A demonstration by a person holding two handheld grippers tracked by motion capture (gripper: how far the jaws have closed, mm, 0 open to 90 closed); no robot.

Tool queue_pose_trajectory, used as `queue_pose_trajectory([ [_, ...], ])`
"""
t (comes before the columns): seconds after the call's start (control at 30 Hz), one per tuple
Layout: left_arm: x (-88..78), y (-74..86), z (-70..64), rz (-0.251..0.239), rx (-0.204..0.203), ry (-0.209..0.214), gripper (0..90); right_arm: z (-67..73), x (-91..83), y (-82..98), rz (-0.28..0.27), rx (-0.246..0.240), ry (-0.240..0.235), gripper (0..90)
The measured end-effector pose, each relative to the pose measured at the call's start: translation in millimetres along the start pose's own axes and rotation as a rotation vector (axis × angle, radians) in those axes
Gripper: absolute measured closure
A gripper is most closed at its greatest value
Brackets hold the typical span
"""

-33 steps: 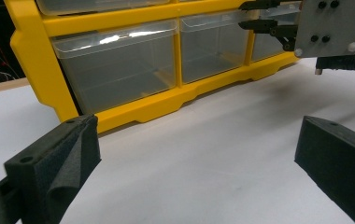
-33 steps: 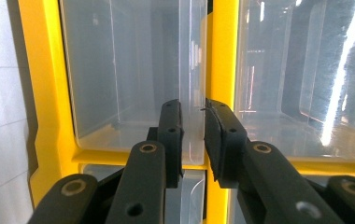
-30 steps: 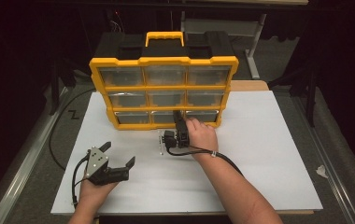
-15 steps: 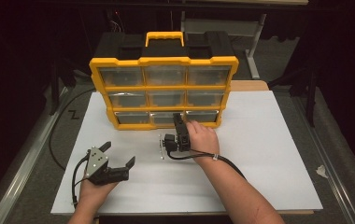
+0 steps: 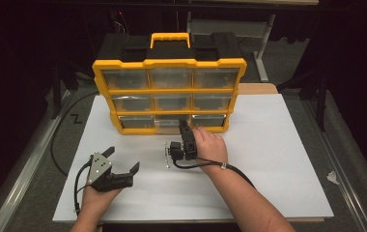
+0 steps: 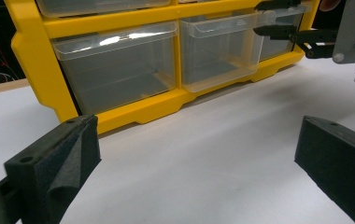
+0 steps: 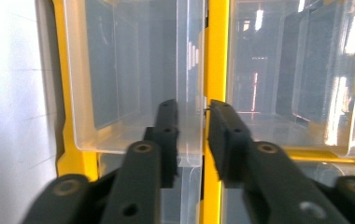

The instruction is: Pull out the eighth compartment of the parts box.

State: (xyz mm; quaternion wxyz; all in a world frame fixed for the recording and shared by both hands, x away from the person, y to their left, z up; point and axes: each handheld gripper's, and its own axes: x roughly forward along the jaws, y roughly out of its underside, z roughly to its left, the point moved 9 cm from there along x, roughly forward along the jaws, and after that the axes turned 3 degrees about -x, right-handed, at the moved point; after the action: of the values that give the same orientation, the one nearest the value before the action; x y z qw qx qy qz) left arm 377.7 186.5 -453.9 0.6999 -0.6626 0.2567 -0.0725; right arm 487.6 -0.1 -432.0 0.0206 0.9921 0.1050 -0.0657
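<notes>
two grippers in play. far left: left gripper resting on white board, jaws spread wide, nothing between them, well apart from yellow organizer. fine left idle, better moved up to brace the organizer frame against sliding. centre: bottom middle drawer in lowest row of organizer, clear, looks empty, poking out slightly past its neighbours. right gripper at that drawer, jaws narrow and just been opening, clear front lip between them, not pinched, small gap at one pad. likely step: letting go of lip. best done by opening a touch more, then backing straight off, no twist, to avoid snagging the lip and dragging the drawer
</notes>
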Motion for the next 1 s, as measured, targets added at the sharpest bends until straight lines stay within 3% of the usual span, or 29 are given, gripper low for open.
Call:
queue_pose_trajectory([
  [0.13,0.4,0.4,-0.7,0.004,0.002,0.003,0.9,1.2,0.7,-4.3,-0.009,0.004,-0.029,61.3],
  [0.23,0.4,0.2,-0.6,0.002,0.001,0.002,0.9,-2.1,2.9,-8.6,-0.013,0.001,-0.034,61.7],
  [0.37,0.3,0.5,0.0,0.005,0.002,0.000,0.9,-2.8,6.2,-10.7,-0.006,0.007,-0.057,64.6],
  [0.47,0.2,0.9,-0.3,0.007,0.007,0.001,0.9,-2.7,9.4,-11.0,0.000,-0.010,-0.081,70.7],
  [0.5,0.1,0.9,-0.4,0.007,0.008,0.002,0.9,-2.1,9.5,-11.1,0.004,0.004,-0.086,75.2],
  [0.77,-0.2,0.2,-0.4,0.001,0.006,0.002,0.9,-2.7,3.5,-13.2,0.001,0.001,-0.077,77.8],
  [0.83,0.1,0.2,0.1,0.001,0.004,0.001,0.9,-0.9,-0.5,-13.9,0.003,0.015,-0.080,77.8],
  [1.0,-0.3,-0.8,-0.5,-0.003,0.004,0.003,0.9,0.0,-14.3,-15.4,-0.014,-0.002,-0.074,77.8],
])
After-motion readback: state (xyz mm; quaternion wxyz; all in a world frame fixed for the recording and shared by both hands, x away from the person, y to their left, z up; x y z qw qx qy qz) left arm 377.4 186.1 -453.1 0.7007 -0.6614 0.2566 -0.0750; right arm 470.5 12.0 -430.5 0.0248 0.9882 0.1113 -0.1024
